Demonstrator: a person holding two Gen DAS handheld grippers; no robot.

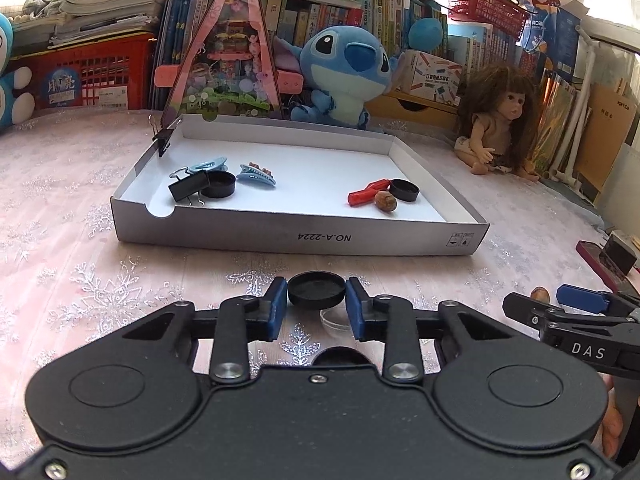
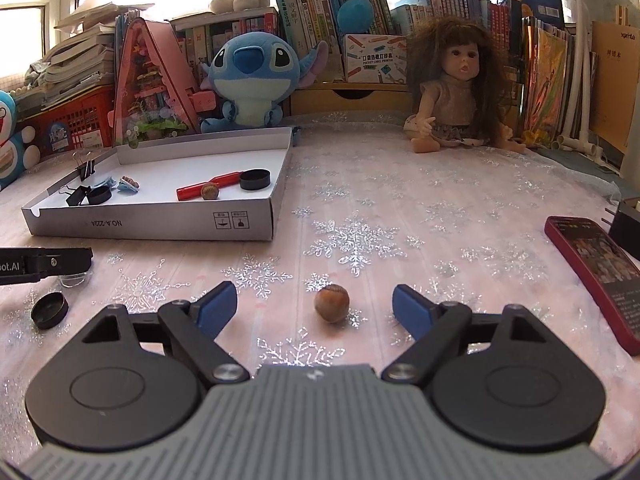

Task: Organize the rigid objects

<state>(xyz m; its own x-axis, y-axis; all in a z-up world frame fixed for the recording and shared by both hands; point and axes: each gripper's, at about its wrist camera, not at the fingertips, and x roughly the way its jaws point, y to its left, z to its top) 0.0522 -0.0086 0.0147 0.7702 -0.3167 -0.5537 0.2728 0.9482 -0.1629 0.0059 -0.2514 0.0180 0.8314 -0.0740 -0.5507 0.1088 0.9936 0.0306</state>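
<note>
My left gripper is shut on a black round cap and holds it just above the tablecloth, in front of the white cardboard tray. A clear glass dish lies under it. The tray holds black binder clips, two blue hair clips, two black caps, a red pen-like stick and a nut. My right gripper is open, its jaws standing either side of a hazelnut on the cloth. Another black cap lies at the left of the right wrist view.
A red phone lies at the right edge of the table. A doll, a blue plush toy, a pink triangular case, red baskets and rows of books stand along the back. The tray stands left of the right gripper.
</note>
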